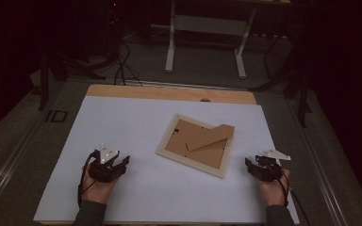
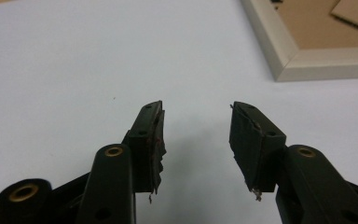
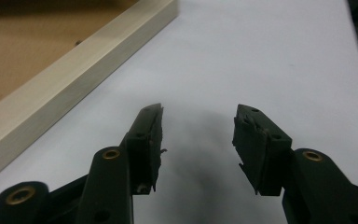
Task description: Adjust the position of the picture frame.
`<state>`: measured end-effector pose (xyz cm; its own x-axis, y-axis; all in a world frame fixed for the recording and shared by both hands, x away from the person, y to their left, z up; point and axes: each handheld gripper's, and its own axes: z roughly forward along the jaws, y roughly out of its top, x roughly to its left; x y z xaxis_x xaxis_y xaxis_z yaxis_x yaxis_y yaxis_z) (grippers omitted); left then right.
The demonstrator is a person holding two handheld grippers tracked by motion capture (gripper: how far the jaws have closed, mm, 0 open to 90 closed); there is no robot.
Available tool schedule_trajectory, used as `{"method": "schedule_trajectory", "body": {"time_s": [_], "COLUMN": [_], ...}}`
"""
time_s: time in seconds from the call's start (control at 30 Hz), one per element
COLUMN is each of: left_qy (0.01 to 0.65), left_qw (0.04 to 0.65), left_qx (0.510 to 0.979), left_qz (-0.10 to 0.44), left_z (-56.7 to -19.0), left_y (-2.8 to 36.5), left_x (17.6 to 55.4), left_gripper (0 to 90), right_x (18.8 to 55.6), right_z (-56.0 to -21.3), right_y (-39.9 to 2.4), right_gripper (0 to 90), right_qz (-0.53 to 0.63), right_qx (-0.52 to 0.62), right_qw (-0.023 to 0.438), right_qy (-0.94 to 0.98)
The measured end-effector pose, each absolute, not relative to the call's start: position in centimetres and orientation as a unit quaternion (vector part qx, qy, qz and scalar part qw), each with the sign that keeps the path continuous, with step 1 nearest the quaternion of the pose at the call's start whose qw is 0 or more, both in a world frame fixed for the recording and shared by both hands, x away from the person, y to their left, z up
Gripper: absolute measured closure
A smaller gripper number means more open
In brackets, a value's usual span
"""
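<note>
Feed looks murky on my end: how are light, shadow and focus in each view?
High view: dim overall, dark surroundings, picture frame still readable. Left gripper view: bright, even white sheet, jaws sharp. Right gripper view: soft shadow on the sheet under the open right gripper, near frame edge slightly blurred.

The high view is dim, its corners and the floor beyond my table point(image 1: 122, 92) falling to near black. The white sheet point(image 1: 136, 141) is evenly lit, without glare. In my right gripper view a soft shadow lies between the jaws; their near bases blur slightly.
</note>
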<state>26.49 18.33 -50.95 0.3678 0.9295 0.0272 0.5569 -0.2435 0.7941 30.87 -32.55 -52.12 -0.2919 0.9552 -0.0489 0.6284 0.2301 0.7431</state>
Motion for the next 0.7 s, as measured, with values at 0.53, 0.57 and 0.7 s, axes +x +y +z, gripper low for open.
{"method": "schedule_trajectory", "body": {"time_s": [0.53,0.57,0.7], "left_qy": [0.505,0.505,0.514], "left_qw": [0.365,0.365,0.372], "left_qx": [0.742,0.742,0.737], "left_qz": [0.246,0.246,0.234], "left_z": [-51.3,-51.3,-51.3], "left_y": [18.5,18.5,18.7], "left_x": [27.0,27.0,27.4], "left_gripper": [52.0,52.3,60.3], "right_x": [30.8,30.8,30.9], "right_z": [-52.5,-52.5,-51.9], "right_y": [-31.4,-31.4,-31.2], "right_gripper": [53.9,53.9,54.3], "right_qz": [0.307,0.307,0.313], "right_qx": [0.515,0.515,0.512], "right_qw": [0.254,0.254,0.256], "right_qy": [0.759,0.759,0.758]}}
